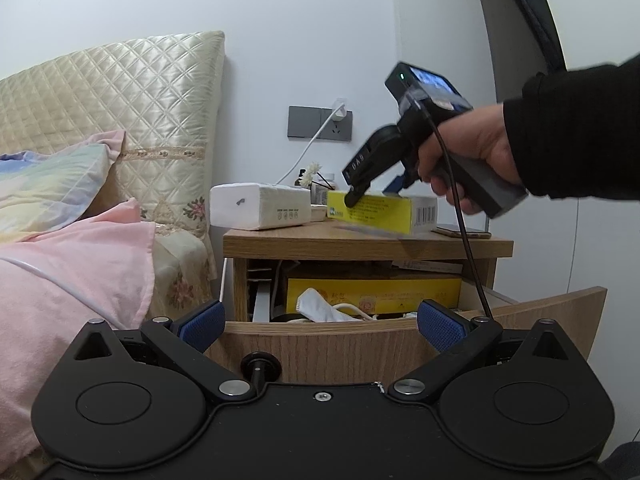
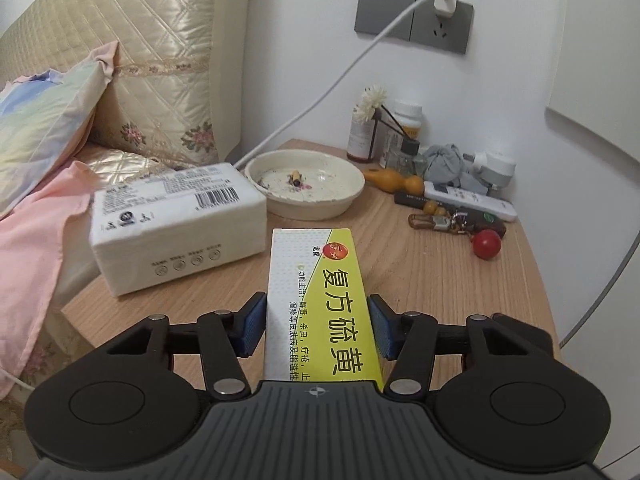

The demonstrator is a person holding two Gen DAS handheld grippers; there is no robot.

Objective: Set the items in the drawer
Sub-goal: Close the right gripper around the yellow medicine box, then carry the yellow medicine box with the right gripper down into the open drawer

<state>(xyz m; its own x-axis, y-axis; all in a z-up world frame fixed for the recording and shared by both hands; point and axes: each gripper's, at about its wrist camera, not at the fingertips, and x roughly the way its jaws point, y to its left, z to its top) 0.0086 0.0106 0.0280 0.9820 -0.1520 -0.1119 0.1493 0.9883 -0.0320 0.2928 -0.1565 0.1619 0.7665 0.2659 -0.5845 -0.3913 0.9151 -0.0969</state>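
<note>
Yellow-and-white carton with Chinese print sat clamped between the right gripper pads, over the wooden nightstand top, near the tissue pack and dish. Left gripper hung released and empty before the open drawer, already crowded inside, bedding close at left.

Wooden nightstand bears tissue pack, dish, remote.
</note>
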